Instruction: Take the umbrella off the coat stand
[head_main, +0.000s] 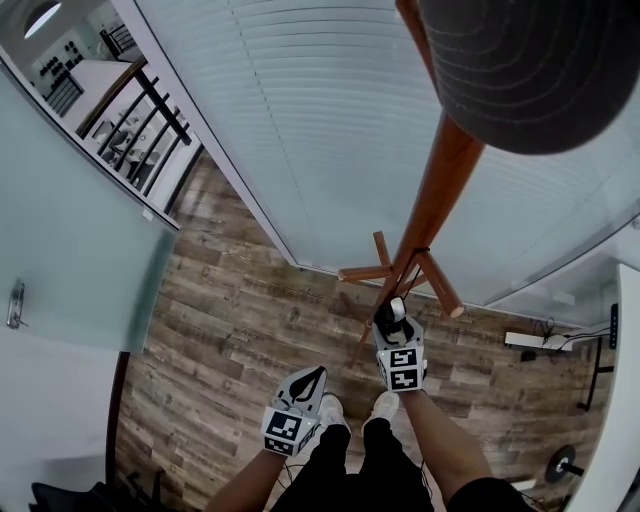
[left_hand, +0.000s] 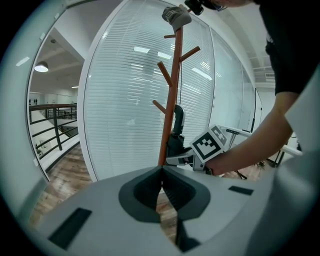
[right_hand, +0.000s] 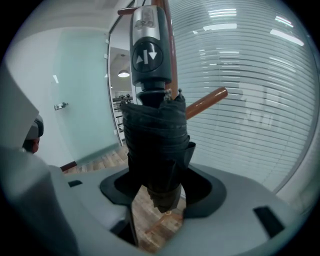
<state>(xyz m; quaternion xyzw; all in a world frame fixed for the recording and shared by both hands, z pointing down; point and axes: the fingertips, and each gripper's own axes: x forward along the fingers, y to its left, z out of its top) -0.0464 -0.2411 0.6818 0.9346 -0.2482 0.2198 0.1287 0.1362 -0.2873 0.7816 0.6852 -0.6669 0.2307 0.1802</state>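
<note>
Ok, the right tool (right_hand: 157, 186) is clenching the umbrella (right_hand: 157, 142). Its pads seem to be pressing the folded black fabric on both sides, with the handle (right_hand: 149, 50) pointing up at 12 o'clock. The left tool (left_hand: 161, 172) is sitting clenched on nothing, hanging low at 7 o'clock of the right tool in the head view.

The umbrella is hanging against the stand (head_main: 440, 170), at 6 o'clock below the lower pegs. A thin strap (head_main: 413, 262) looks to be running up to them, though I cannot tell which peg it is looping.

Doing the step well, as I judge it:
- The grip is sitting on soft fabric, so it is needing firm pressure before any lift.
- Raising the umbrella first is slackening the strap. Sliding the loop outward along the up-slanting peg is then clearing the tip.
- Pulling sideways or down is risking tipping the stand or shaking off the cap (head_main: 530, 70) at its top.
- The free left tool could be steadying the pole.

Counts:
- 1 umbrella
- 1 stand
- 1 cap
- 2 tools
- 4 pegs showing in the left gripper view; others may be hiding
</note>
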